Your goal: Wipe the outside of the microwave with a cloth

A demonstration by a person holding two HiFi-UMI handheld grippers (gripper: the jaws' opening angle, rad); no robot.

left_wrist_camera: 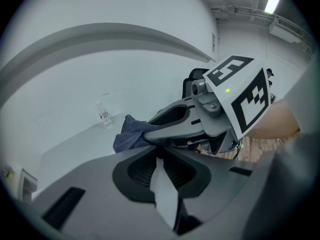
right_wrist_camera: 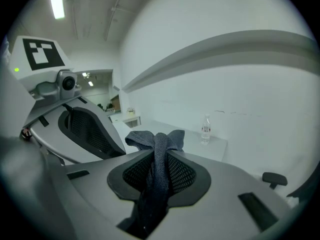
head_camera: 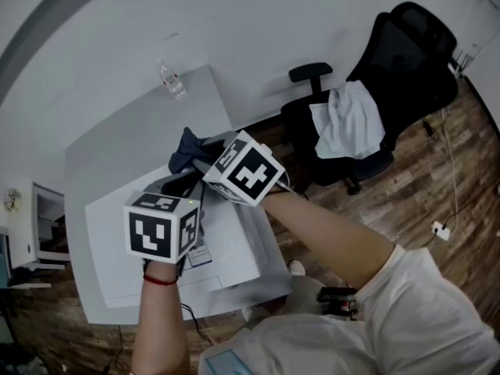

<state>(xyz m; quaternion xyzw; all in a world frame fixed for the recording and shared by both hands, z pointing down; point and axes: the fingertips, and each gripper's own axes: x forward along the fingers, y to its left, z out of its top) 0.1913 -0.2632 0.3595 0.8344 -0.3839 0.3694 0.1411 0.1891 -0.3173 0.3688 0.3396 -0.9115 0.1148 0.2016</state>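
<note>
Cloth (right_wrist_camera: 156, 143), one, blue, grasped by right claw (right_wrist_camera: 159, 155), left claw (left_wrist_camera: 159, 158) clenched, both over one white microwave (head_camera: 244, 250), one bottle (head_camera: 173, 82) beyond

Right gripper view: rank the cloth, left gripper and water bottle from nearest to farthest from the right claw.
1. cloth, clamped in the right claw itself.
2. left gripper, close by on the left.
3. water bottle, far ahead on the table.

Knitted dark-blue cloth (right_wrist_camera: 159, 160); matt grey plastic fingers (right_wrist_camera: 220, 181); wood-plank floor (head_camera: 441, 174).
</note>
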